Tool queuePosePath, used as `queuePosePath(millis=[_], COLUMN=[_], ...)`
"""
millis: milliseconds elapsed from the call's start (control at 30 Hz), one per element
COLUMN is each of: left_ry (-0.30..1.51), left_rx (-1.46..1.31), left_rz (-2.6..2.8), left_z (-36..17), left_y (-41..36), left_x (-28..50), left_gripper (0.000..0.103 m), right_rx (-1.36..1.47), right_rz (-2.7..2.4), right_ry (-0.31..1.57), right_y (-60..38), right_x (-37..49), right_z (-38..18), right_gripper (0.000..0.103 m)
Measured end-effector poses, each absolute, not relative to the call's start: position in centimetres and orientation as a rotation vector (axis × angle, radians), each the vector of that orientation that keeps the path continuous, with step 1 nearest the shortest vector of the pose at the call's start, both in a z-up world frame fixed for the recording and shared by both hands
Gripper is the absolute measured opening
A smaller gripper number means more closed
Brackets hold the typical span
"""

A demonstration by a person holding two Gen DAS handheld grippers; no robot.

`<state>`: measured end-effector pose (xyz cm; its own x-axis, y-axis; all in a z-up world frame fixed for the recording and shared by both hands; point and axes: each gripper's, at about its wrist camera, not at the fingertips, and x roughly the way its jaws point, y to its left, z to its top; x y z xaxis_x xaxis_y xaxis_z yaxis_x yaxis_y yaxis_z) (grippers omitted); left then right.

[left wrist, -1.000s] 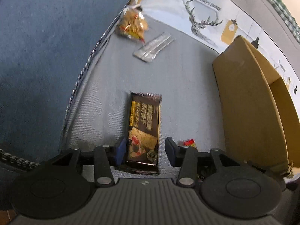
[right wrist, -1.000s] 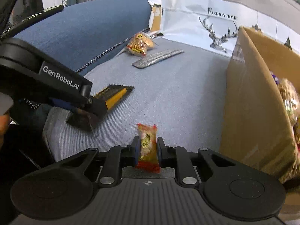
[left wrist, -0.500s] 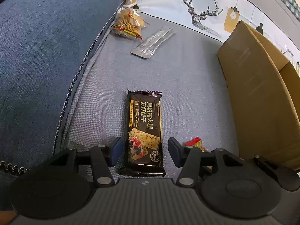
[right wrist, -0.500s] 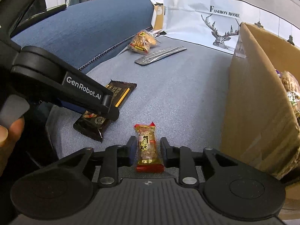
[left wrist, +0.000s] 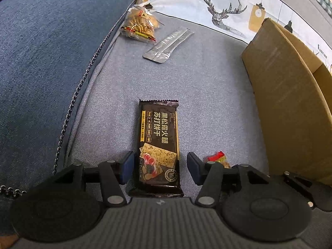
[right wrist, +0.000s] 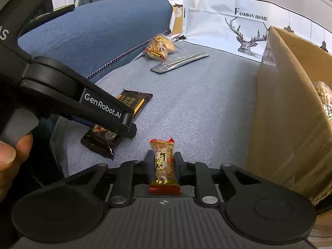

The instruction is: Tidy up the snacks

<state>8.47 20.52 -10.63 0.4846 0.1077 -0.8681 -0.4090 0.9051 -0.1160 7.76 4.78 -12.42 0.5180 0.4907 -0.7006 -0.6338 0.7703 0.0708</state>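
Flanking the black cracker pack (left wrist: 158, 143), left gripper (left wrist: 158, 167) fingers unclenched; right gripper (right wrist: 162, 167) fingers clamping the candy (right wrist: 164, 164), cardboard box (right wrist: 284, 112) edge near.

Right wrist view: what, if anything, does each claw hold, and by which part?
The right claw grips the small candy across its middle. The left claw straddles the black cracker packet, holding nothing.

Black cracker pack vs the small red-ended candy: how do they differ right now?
The flat black cracker pack is far larger than the small red-ended candy. The pack lies between the open left tongs, pads clear of it; the candy is pinched in the shut right tongs. The pack is dark with gold print, the candy clear-wrapped and brown. Both sit on the grey cushion, outside the cardboard box.
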Motion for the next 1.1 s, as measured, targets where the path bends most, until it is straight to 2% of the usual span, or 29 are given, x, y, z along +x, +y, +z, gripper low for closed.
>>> queuePosePath(millis=[233,367,1100], left_ry=[1.024,1.022,1.017], left_rx=[-0.308,-0.291,-0.281], left_rz=[0.326,0.34,0.334], left_z=[-10.58,-10.56,-10.47], left_y=[20.2,20.03,19.83], left_x=[8.51,8.54,8.43], left_gripper=[0.059,0.043,0.042], right_rx=[-0.207,-0.225,-0.229], right_rz=[0.682,0.681,0.68], right_ry=[0.741,0.755,0.755], right_y=[4.65,4.71,4.83], right_x=[7.3,7.29,7.41], right_z=[-11.94,-12.38,-12.31], right_gripper=[0.018,0.018,0.018])
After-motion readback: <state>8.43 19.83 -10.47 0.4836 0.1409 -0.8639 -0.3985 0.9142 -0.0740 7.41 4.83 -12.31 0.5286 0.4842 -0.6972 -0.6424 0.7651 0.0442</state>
